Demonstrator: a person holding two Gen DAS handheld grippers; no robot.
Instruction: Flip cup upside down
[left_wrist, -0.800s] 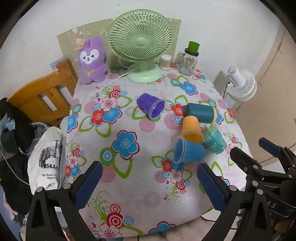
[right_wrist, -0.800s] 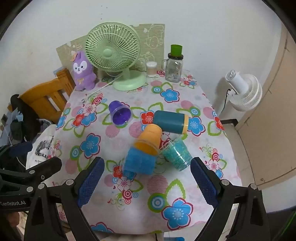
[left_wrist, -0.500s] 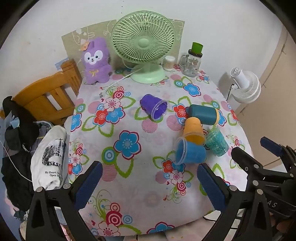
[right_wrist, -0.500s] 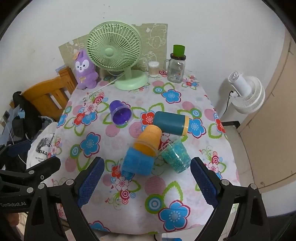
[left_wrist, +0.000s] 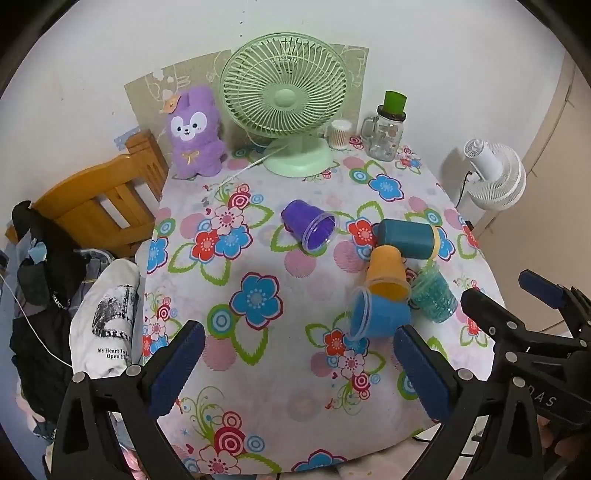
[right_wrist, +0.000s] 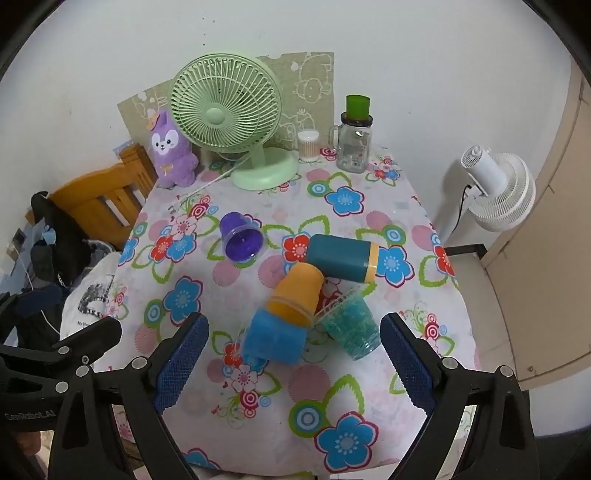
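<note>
Left wrist view looks down on a surface (left_wrist: 295, 406) under a flowered cloth, pushed against a white wall. At its far edge stand a purple plush (left_wrist: 195, 133), a green fan (left_wrist: 284, 99), a small jar (left_wrist: 340, 134) and a glass mug (left_wrist: 386, 134) with a green lid. Five cups lie tipped on the cloth: a purple cup (left_wrist: 310, 227) alone near the middle, and a touching cluster of a teal cup (left_wrist: 406, 238), orange cup (left_wrist: 386, 273), blue cup (left_wrist: 376, 314) and glitter cup (left_wrist: 432, 295) toward the right edge. The left claw (left_wrist: 295, 373) hangs open and empty over the near edge, and the right claw (right_wrist: 293, 363) is likewise spread wide, holding nothing, the blue cup just beyond its fingers. A wooden chair (left_wrist: 99, 199) with clothes (left_wrist: 48, 295) draped nearby stands to the left; a white fan (left_wrist: 495, 173) sits off to the right beside a beige door (right_wrist: 546, 258).
</note>
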